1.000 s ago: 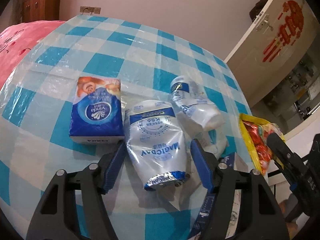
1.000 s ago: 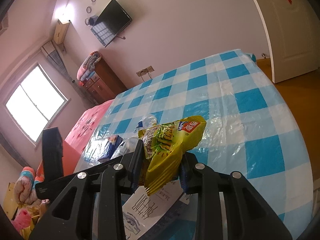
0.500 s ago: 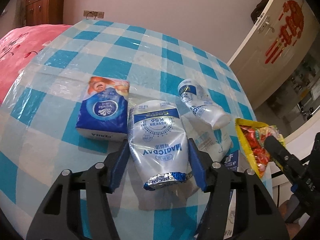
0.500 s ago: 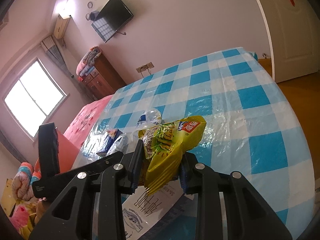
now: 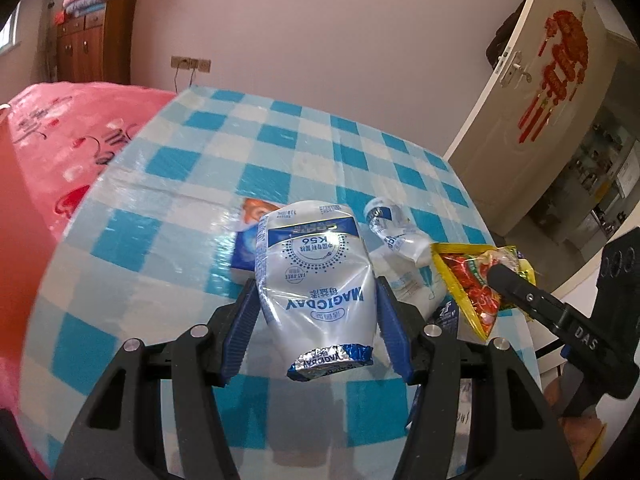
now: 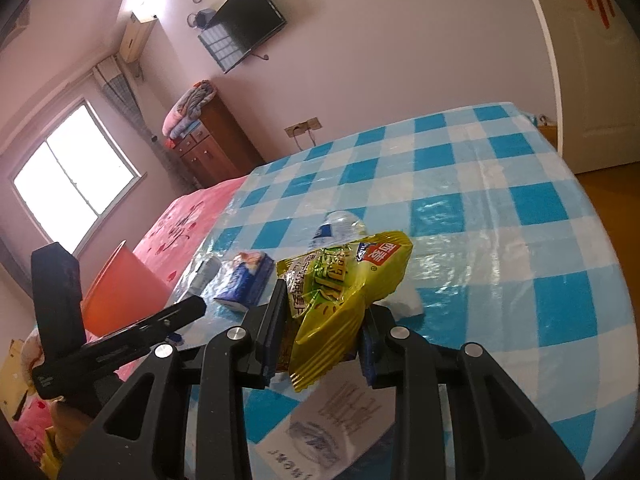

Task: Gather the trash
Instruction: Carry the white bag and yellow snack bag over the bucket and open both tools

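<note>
1. The left gripper [image 5: 316, 320] has its blue-padded fingers [image 5: 242, 328] closed part-way on a crumpled silver-white MAGICDAY drink pouch with blue print [image 5: 316, 276], pads pressing both of its sides
2. The pouch is held above the blue-and-white checked, plastic-covered counter [image 5: 248, 152], its foil-rimmed mouth end toward the camera
3. Behind the pouch a blue tissue pack [image 5: 246, 248] lies on the counter, and to its right lies a crushed clear plastic bottle with a blue label [image 5: 394, 232]
4. The right gripper [image 6: 320, 332] has its fingers nearly closed, clamping a yellow-green crinkled snack wrapper [image 6: 340, 292], which stands up between the pads above the counter's near edge
5. In the left wrist view the same wrapper [image 5: 472, 280] shows its red and yellow side, at the tip of the right gripper's finger
6. Below the right gripper, white printed paper [image 6: 320, 428] lies at the counter's edge
7. A pink bed cover [image 5: 64, 132] lies left of the counter
</note>
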Motion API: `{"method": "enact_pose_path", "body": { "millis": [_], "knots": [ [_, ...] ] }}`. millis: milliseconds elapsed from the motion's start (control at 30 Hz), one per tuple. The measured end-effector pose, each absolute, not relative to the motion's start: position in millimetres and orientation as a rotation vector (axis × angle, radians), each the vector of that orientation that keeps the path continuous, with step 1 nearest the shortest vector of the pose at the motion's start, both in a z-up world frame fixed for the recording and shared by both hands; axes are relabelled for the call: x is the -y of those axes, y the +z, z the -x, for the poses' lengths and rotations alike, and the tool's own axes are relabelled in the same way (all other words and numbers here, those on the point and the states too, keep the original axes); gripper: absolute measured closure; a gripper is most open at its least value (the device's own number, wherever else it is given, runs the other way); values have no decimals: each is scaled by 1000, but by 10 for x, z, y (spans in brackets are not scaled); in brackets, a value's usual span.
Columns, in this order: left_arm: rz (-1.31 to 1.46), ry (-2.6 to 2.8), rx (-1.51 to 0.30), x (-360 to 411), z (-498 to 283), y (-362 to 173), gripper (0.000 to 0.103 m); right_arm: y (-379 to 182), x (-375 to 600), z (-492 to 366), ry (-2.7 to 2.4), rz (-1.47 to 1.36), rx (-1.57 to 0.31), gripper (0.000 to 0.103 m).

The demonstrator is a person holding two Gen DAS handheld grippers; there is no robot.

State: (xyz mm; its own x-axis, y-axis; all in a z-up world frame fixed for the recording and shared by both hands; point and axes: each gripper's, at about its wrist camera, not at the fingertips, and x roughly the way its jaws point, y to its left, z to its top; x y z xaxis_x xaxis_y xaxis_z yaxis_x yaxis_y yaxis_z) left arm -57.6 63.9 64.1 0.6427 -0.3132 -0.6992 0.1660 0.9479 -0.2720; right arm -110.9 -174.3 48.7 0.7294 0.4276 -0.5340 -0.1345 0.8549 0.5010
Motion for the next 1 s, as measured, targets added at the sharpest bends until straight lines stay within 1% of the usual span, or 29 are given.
{"method": "enact_pose_path", "body": {
  "millis": [433,667,1000],
  "knots": [
    [140,-186,-710,-1154,910,981,44,701,1317,1037,433,-479,-717,70],
    [175,-113,-637,-1571,1047,1214,44,975,823,964,531,-419,-719,70],
    [250,63,-526,-2409,1269,1491,44,1404,-76,750,703,-315,-720,70]
  ]
}}
